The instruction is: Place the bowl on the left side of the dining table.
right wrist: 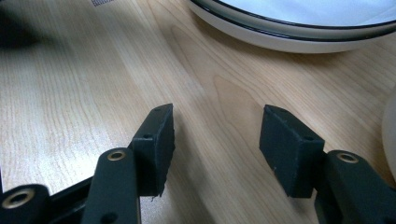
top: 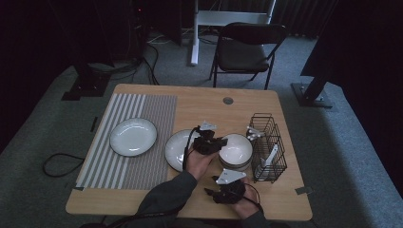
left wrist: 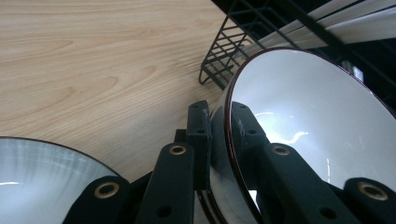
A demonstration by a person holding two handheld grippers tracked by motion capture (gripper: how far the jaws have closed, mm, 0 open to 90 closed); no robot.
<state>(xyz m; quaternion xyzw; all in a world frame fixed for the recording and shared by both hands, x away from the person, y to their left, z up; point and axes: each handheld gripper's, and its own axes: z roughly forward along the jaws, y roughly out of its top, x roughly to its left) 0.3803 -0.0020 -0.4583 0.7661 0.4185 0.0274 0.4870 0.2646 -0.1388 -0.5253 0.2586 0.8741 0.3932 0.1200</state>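
Observation:
A white bowl (top: pixel 236 150) with a dark rim sits stacked on another bowl, right of centre on the wooden table (top: pixel 199 107). My left gripper (top: pixel 216 143) is shut on the top bowl's (left wrist: pixel 317 126) left rim, one jaw inside and one outside (left wrist: pixel 219 121). A white plate (top: pixel 177 148) lies just left of it, partly under my hand; its edge (left wrist: pixel 42 172) fills the lower left of the left gripper view. My right gripper (top: pixel 211 191) rests open near the front edge, its jaws (right wrist: pixel 215 135) apart over bare wood, facing the stacked plates (right wrist: pixel 299 28).
Another white plate (top: pixel 133 136) lies on a striped placemat (top: pixel 130 142) at the left. A black wire rack (top: pixel 267 147) holding cutlery stands right of the bowls. A folding chair (top: pixel 247 50) stands beyond the table's far edge.

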